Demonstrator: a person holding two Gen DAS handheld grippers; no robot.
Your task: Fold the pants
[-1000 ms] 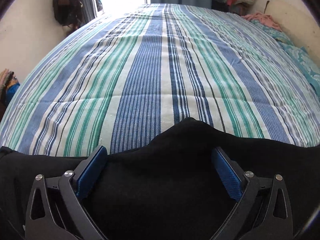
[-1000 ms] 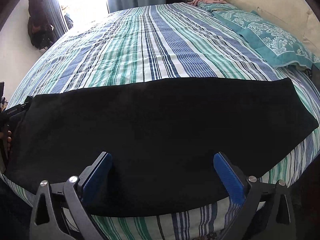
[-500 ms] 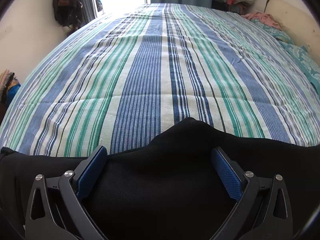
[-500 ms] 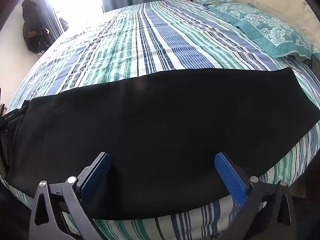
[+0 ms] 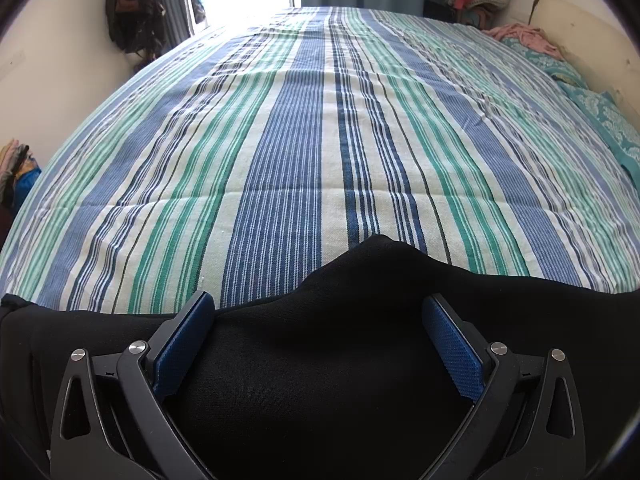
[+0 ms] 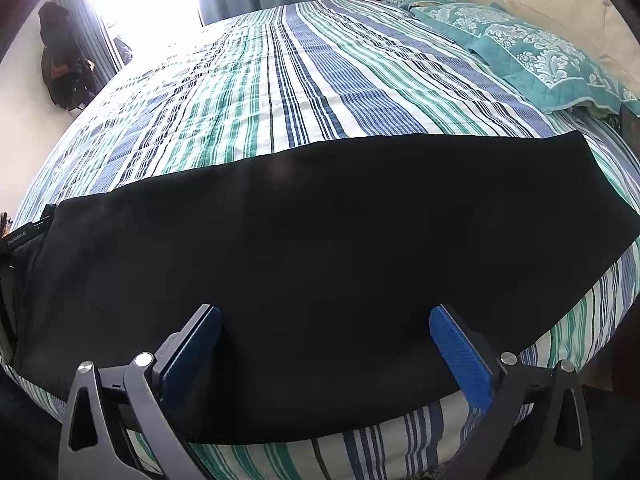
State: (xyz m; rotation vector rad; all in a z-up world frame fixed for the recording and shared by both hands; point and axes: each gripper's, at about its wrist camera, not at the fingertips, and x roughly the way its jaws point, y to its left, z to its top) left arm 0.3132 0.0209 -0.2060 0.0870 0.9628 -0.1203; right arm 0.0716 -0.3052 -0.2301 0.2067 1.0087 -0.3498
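So the bed is the big thing here, striped sheet with loads of bare room stretching away toward the window, nothing on it apart from the teal pillows off along the right side. Plenty of space to swing fabric over.

The pants lie flat along the near edge of the bed, a long black band whose long axis runs left to right across the right wrist view, so crossways to the way both grippers point. They look already doubled leg on leg, though I can't say that for sure since it's all solid black. The right end is a clean slanted edge near the right side of the bed, well apart from the pillows. The left end runs out to where the other tool peeks in at the frame edge.

The right gripper sits over the near long edge, roughly mid-length, jaws spread wide with nothing pinched. The left gripper is at the left end, also spread wide, with the black cloth filling the gap between its blue pads and a little hump of fabric sticking out just ahead. Not clamped on anything.

My guess is the next fold is end to end, so each gripper is already nearer its own end.
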